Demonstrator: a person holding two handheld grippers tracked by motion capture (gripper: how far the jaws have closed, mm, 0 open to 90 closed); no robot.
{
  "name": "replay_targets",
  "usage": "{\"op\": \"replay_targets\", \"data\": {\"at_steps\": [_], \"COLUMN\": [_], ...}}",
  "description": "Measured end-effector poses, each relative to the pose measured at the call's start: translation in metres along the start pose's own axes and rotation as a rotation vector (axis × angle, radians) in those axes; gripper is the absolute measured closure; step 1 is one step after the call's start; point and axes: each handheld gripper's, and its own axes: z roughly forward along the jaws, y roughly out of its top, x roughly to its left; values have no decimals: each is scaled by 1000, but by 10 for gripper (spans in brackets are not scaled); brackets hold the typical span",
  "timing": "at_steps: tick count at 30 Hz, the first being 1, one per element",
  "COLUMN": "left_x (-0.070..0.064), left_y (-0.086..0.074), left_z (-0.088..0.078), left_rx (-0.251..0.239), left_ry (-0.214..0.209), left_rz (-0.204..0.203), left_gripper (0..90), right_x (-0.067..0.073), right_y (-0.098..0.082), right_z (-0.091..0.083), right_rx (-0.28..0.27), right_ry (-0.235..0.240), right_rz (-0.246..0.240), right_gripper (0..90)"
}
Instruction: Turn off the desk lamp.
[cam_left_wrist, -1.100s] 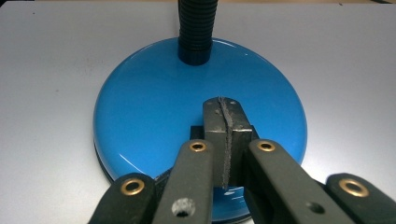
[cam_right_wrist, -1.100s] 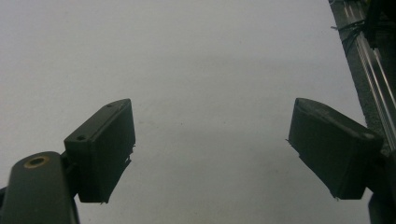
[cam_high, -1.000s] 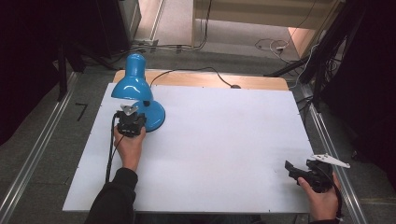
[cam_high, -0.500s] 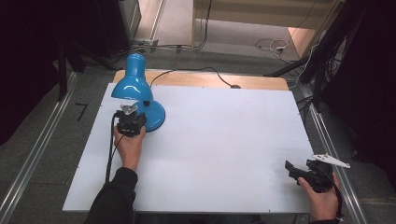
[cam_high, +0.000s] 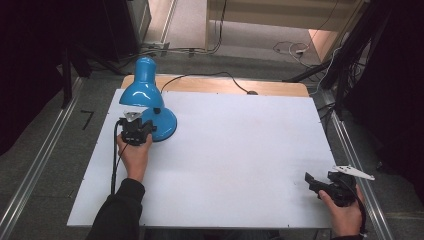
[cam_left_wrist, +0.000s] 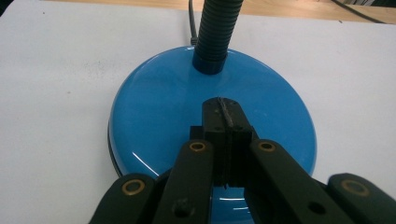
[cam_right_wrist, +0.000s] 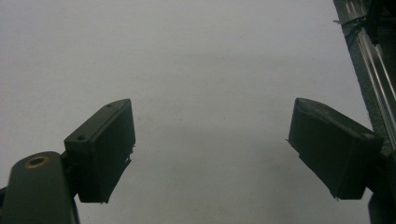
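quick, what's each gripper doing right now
left gripper: shut, empty, over the blue lamp base.
right gripper: open, empty, above the white table.

Lamp (cam_high: 147, 107) on the table (cam_high: 240, 150) at far left; left gripper (cam_high: 135, 127) above its base, right gripper (cam_high: 312, 182) well apart, near right corner.

White table (cam_high: 240, 150) carried a bare wooden strip (cam_high: 270, 87) along its far edge. Metal rails (cam_high: 35, 170) ran along both sides. Loose cables (cam_high: 295, 49) lay on the grey floor (cam_high: 190, 30) beyond.
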Motion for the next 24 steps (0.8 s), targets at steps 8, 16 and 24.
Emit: {"op": "replay_targets", "data": {"at_steps": [8,16,24], "left_x": [-1,-2,-7], "left_y": [2,3,2], "left_z": [-4,-6,-8], "left_rx": [-9,-27,-18], "left_ry": [-24,16,40], "left_rz": [-16,-10,24], "left_gripper": [808,575,421], "right_x": [-1,0,-1], "right_y": [0,0,0], "right_z": [1,0,0], "right_rx": [5,3,2], "right_ry": [0,0,0], "right_rz": [1,-4,2], "right_gripper": [131,132,131]}}
